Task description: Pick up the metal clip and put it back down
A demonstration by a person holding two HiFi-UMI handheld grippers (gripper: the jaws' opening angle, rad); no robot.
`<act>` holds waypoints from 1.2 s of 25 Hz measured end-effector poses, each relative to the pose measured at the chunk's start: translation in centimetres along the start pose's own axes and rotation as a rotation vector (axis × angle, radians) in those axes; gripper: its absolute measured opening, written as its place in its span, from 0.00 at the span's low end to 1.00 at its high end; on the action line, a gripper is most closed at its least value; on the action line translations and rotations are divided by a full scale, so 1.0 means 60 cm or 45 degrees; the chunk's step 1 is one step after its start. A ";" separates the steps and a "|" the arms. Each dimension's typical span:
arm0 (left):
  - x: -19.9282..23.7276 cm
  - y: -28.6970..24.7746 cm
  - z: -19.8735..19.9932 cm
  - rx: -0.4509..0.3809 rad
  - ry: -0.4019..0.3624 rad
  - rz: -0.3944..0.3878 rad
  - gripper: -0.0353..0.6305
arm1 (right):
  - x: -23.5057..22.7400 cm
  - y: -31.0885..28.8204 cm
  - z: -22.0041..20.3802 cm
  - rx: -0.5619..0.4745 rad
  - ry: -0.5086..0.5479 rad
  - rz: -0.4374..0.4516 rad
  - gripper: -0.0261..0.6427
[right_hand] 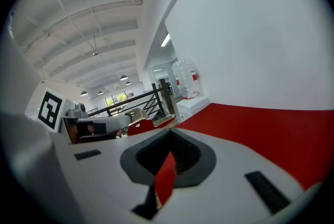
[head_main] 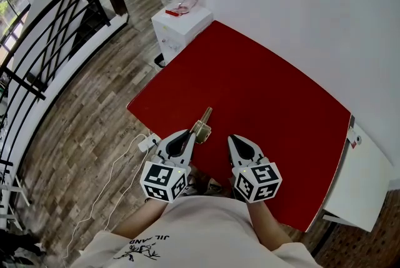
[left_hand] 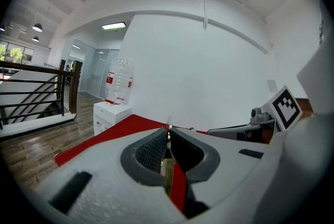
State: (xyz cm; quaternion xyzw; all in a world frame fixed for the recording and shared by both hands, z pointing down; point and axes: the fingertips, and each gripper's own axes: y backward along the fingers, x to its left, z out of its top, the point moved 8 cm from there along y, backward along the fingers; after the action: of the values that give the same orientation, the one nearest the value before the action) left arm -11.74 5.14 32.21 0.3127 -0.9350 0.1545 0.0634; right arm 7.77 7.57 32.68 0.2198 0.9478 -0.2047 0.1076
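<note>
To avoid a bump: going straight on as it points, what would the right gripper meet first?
The red table ahead of the right gripper looks free; beyond it, perhaps the water dispenser, though depth is unclear.

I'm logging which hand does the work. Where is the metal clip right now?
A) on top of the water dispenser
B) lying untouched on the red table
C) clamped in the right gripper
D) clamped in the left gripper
D: the metal clip sticks out from the closed jaws of the left gripper, while the right gripper holds nothing.
</note>
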 end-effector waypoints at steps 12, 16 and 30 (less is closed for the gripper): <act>0.009 0.005 0.002 -0.006 0.001 0.021 0.10 | 0.004 -0.009 0.000 -0.002 0.000 0.013 0.04; 0.011 0.003 0.002 -0.004 0.000 0.020 0.10 | 0.003 -0.012 0.001 -0.001 -0.003 0.012 0.04; 0.026 -0.015 0.002 0.014 0.002 0.023 0.10 | -0.006 -0.030 0.006 0.009 -0.008 0.001 0.04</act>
State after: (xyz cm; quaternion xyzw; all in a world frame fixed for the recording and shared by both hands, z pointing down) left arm -12.44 3.50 32.65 0.3047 -0.9369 0.1604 0.0611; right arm 7.31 5.78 33.08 0.2198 0.9466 -0.2088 0.1099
